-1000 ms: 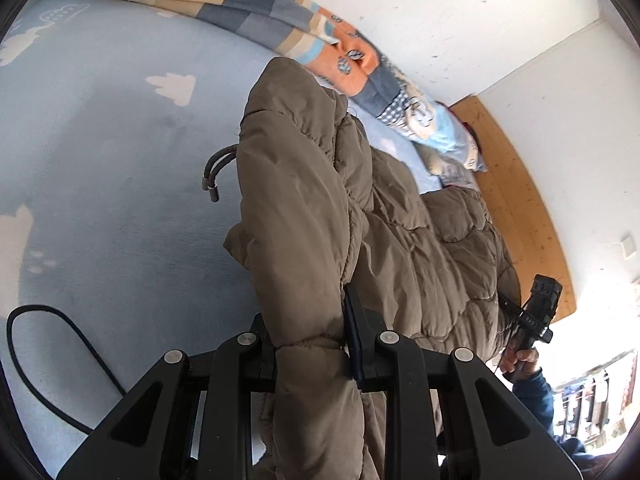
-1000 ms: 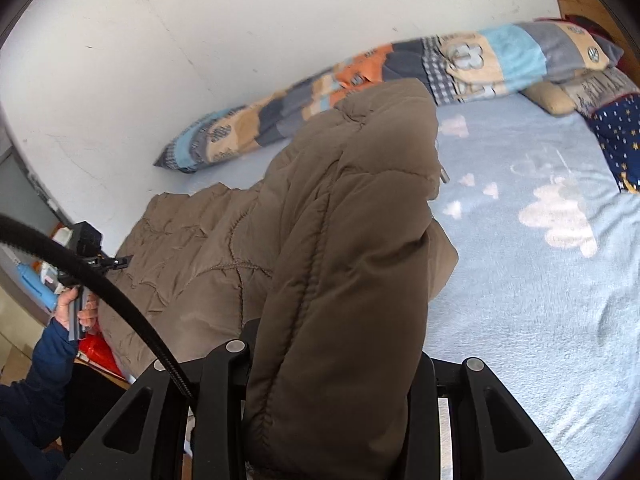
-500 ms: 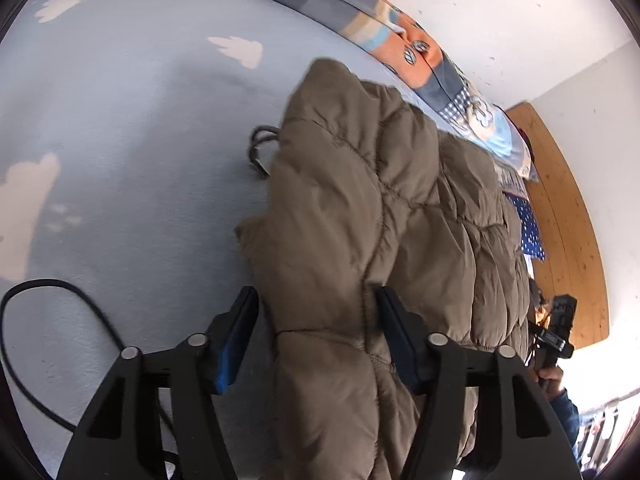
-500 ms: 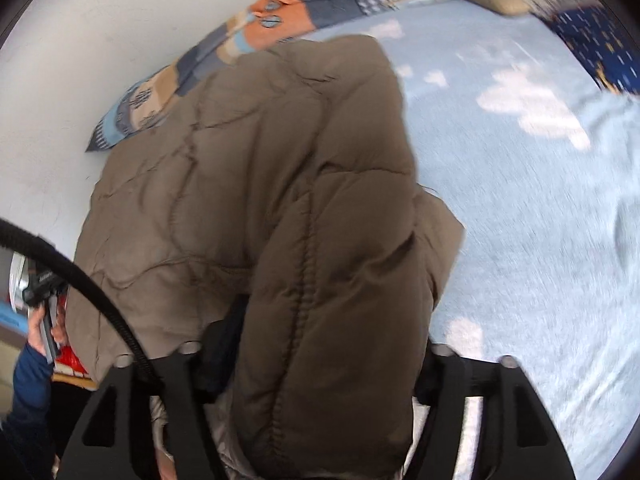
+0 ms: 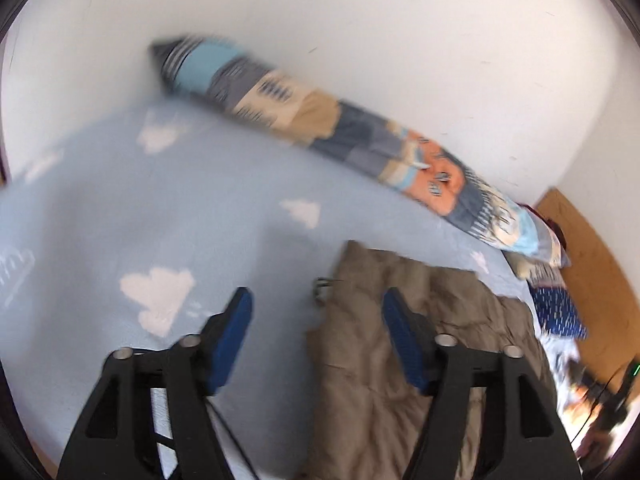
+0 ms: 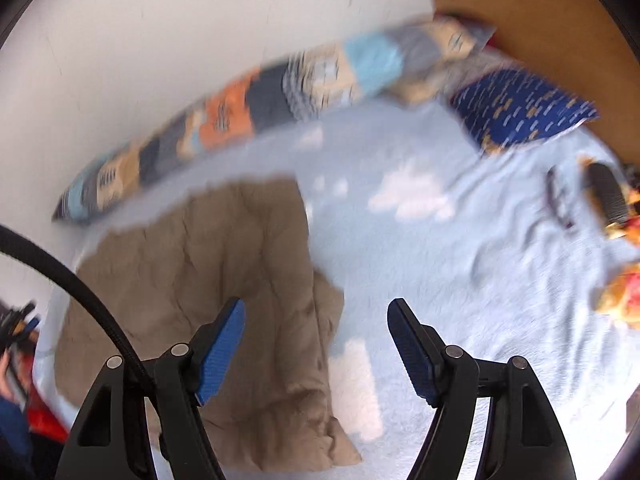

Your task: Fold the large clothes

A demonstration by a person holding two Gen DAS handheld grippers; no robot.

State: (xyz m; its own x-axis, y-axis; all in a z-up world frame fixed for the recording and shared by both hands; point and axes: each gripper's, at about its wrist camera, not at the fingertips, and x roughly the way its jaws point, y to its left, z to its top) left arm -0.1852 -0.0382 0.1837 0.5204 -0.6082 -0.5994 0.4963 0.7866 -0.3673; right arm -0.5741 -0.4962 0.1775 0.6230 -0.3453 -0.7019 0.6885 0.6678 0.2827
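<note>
A brown quilted puffer jacket (image 5: 404, 344) lies flat on the light blue bed sheet (image 5: 120, 216); it also shows in the right wrist view (image 6: 208, 280). My left gripper (image 5: 316, 308) is open and empty, raised above the jacket's left edge. My right gripper (image 6: 316, 320) is open and empty, raised above the jacket's right edge. Both views are blurred by motion.
A long patchwork pillow (image 5: 340, 136) lies along the white wall; it also shows in the right wrist view (image 6: 248, 100). A dark blue pillow (image 6: 520, 108) and a wooden headboard (image 6: 540, 20) are at the right. Small items (image 6: 612, 204) lie on the sheet at far right.
Both grippers opened and let go of the jacket, which now lies flat on the bed. Both grippers have lifted up and away from it.
</note>
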